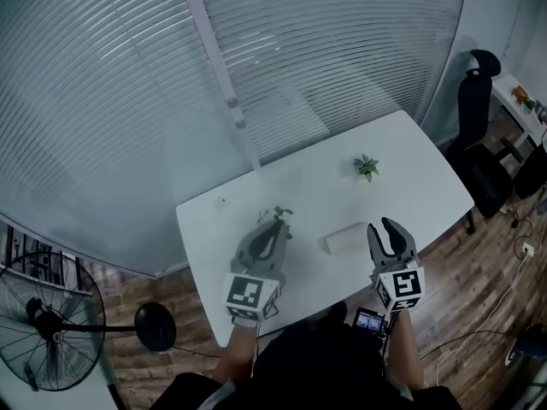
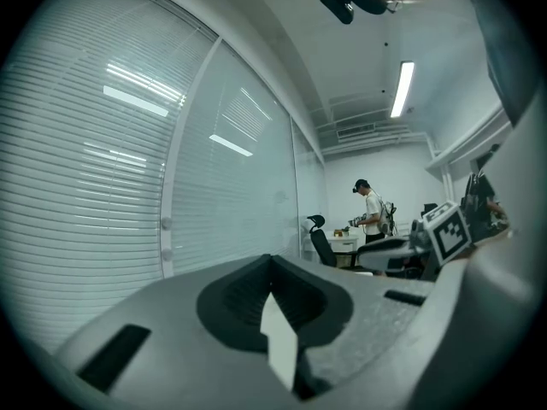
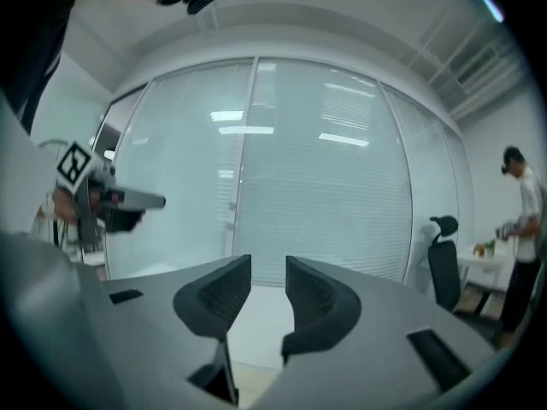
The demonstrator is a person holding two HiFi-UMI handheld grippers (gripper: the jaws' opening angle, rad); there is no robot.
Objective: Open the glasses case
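Head view: case (image 1: 344, 239) lies on surface (image 1: 410, 169) between left claw (image 1: 275, 224) and right claw (image 1: 382, 226), nearer the right, likely its target.
Left gripper view: left claw clenched, empty; probably waiting to brace.
Right gripper view: right claw released, empty, readied for gripping.

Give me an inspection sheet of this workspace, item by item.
Surface: white table, mostly bare.
Job's things: glasses case lying near the front edge, untouched.
Clutter: small plant farther back; leafy sprig left of the case.
Grippers: left gripper fingers together, nothing held; right gripper fingers apart, empty.
Cables: cable on the wooden floor at the right.
Surroundings: blinds, standing fan, office chair, person in the background.
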